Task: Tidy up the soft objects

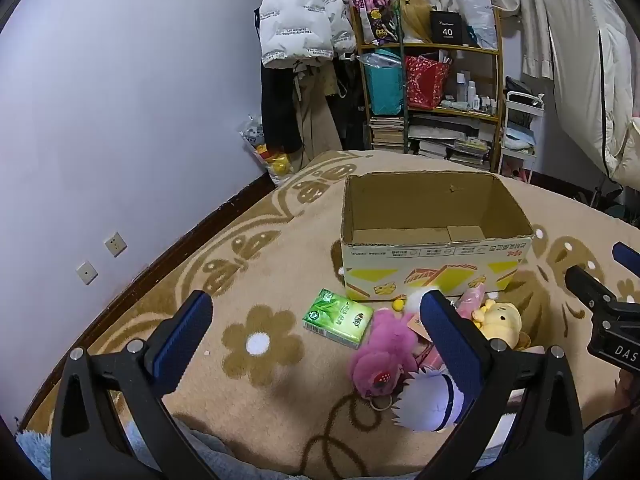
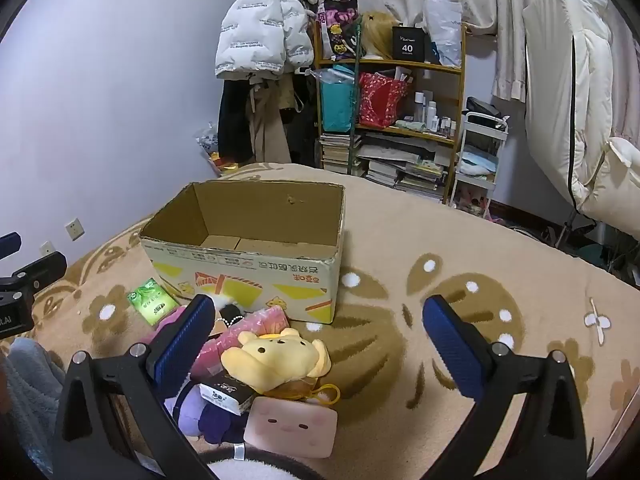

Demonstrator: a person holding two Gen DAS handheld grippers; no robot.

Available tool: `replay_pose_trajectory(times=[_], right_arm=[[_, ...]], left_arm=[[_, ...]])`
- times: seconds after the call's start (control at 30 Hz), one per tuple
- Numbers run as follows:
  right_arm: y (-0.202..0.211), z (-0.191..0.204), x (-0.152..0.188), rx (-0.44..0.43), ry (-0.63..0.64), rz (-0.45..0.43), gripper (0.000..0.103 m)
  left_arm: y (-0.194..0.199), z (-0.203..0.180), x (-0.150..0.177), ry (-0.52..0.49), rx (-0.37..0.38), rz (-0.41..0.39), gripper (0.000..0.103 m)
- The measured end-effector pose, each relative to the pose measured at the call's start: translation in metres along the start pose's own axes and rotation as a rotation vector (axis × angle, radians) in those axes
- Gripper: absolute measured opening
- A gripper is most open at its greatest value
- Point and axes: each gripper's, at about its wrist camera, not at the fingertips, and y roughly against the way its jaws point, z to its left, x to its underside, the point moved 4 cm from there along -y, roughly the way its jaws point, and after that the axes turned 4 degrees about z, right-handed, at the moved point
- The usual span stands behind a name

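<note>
An open, empty cardboard box [image 1: 436,268] [image 2: 248,276] stands on the patterned blanket. In front of it lies a pile of soft toys: a pink plush [image 1: 380,352], a yellow bear plush [image 1: 502,322] [image 2: 280,356], a white-haired purple doll [image 1: 428,400] [image 2: 200,412], a pink pig cushion [image 2: 290,426] and a pink packet [image 2: 248,332]. A green tissue pack [image 1: 340,318] [image 2: 154,302] lies to the left. My left gripper [image 1: 316,320] is open above the blanket, left of the pile. My right gripper [image 2: 320,328] is open above the yellow bear.
A bookshelf [image 1: 432,80] [image 2: 392,112] with bags and books, hanging coats [image 1: 300,16] and a white cart [image 2: 480,160] stand behind the bed. The purple wall [image 1: 120,120] runs along the left. A light blue fluffy cloth [image 2: 32,384] lies near me.
</note>
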Motion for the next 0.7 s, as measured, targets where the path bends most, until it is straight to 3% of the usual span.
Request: replay_pose_trajectory(times=[0.7], right_arm=[[0.0001, 0.0021, -0.0003, 0.009, 0.002, -0.008, 0.103]], left_arm=[[-0.0010, -0.0044, 0.0023, -0.003, 0.004, 0.006, 0.103]])
